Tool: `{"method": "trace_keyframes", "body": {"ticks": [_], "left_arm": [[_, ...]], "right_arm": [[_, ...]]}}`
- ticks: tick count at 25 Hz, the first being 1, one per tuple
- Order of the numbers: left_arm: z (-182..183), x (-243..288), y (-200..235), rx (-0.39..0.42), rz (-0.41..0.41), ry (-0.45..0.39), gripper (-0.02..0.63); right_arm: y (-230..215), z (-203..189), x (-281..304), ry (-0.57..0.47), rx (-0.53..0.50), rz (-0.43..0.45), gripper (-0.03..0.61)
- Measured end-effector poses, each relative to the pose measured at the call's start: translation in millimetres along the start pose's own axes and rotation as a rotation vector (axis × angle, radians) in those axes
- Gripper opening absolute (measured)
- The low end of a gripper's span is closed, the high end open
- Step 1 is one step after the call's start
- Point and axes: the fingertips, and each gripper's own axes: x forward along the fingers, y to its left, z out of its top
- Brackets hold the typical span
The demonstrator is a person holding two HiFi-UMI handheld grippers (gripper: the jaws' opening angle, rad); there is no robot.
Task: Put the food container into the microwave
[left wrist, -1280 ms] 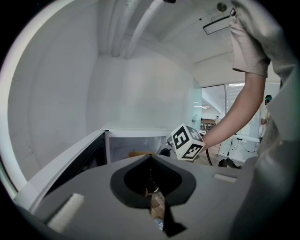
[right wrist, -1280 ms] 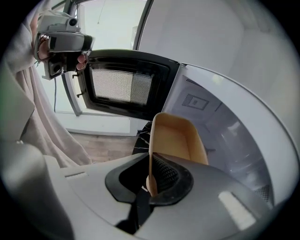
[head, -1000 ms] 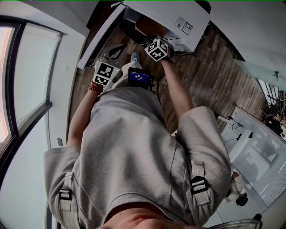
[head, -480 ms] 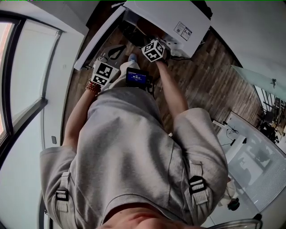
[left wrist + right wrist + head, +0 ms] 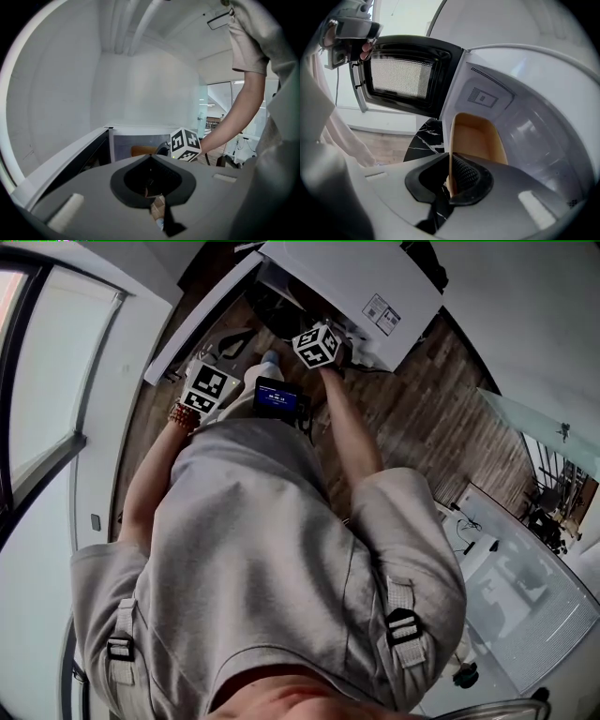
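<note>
The right claw is clenched on the near rim of the tan food container — the rim stands edge-on between its jaws, and the tray stretches ahead of the claw into the white cavity of the microwave. Up and to the left of this claw hangs the open door, black with a mesh window. The left claw holds nothing, its jaws seemingly drawn together — the microwave opening and the right claw lie ahead of it.
</note>
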Motion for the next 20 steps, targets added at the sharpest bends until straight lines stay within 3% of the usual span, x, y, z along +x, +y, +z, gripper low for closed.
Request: {"method": "trace_keyframes", "body": {"ticks": [8,20], "left_arm": [[-2.3,7.0,4.9,0.003,0.006,0.014,-0.003],[-0.5,20.8,8.9,0.006,-0.011,0.022,-0.003]], "right_arm": [[-11.2,7.5,7.0,-0.010,-0.098,-0.062,0.032],[-21.6,2.1,17.0,0.001,-0.123,-0.070,0.032]]}}
